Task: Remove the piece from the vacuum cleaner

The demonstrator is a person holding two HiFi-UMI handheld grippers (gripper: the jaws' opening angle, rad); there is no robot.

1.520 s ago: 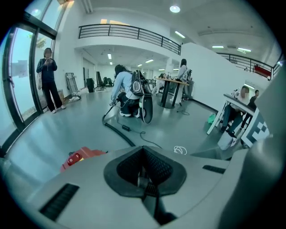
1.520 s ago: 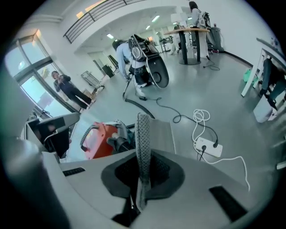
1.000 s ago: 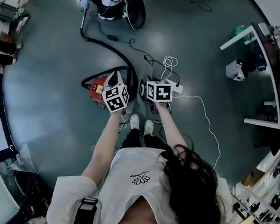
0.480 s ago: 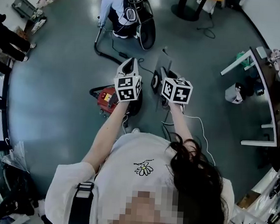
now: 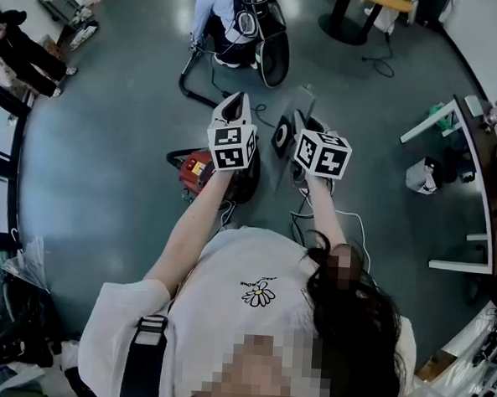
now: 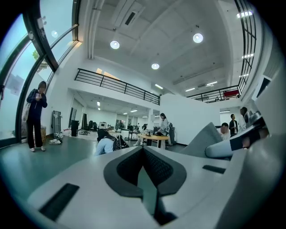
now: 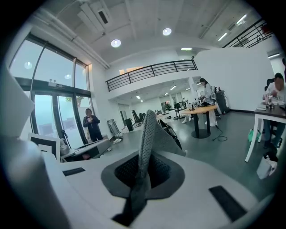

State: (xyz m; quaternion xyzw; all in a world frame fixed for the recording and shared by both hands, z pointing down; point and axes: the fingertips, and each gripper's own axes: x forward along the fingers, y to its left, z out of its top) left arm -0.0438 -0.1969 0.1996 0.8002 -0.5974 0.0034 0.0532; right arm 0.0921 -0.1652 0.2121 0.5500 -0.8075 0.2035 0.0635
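The red vacuum cleaner (image 5: 196,170) lies on the floor below my hands, its black hose (image 5: 188,85) curling off toward the far side. My left gripper (image 5: 231,108) is held up in front of me above the vacuum, jaws together with nothing between them. My right gripper (image 5: 302,111) is raised beside it, also shut and empty. Both gripper views look level across the hall, not down at the vacuum; the left gripper (image 6: 144,167) and the right gripper (image 7: 147,129) each show closed pads. A black round part (image 5: 280,137) sits between the two cubes; I cannot tell what it is.
A person crouches by a wheeled frame (image 5: 234,21) at the far side. Someone else stands at the left (image 5: 23,45). White desks (image 5: 456,164) line the right, with a white bin (image 5: 418,174) beside them. A white cable (image 5: 352,217) trails on the floor near my feet.
Both grippers have lifted from down at the vacuum and now point out across the room. The vacuum has stayed on the floor.
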